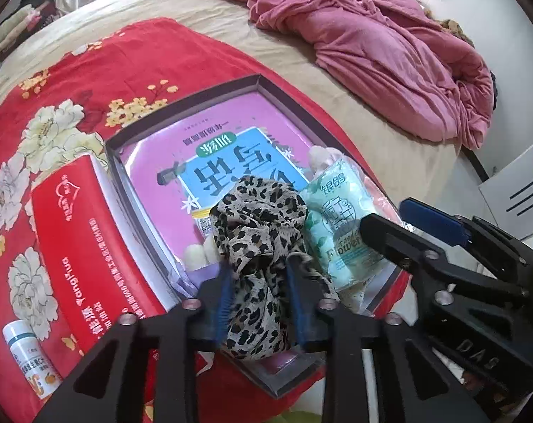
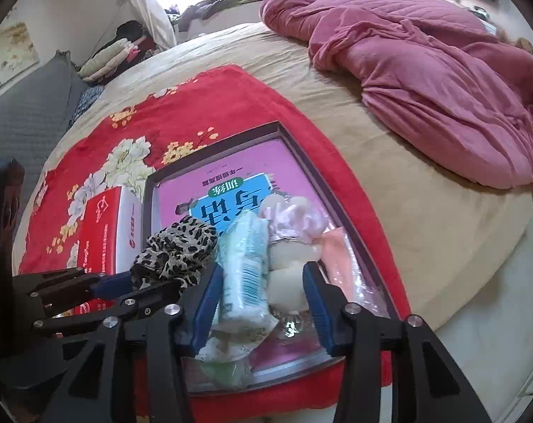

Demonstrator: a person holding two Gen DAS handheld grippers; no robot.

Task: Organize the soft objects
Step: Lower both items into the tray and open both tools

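While "Flower" reads on the mint tissue pack [image 1: 340,232] in the tray [image 1: 181,105], a leopard-print scarf [image 1: 259,246] lies beside it between the left gripper's [image 1: 261,303] parted jaws; the right gripper's [image 2: 262,299] jaws stand apart around that pack.

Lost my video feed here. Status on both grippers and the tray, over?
Left gripper open around leopard cloth. Right gripper open around mint tissue pack. Both items in tray. Red box beside tray, nothing blocking.
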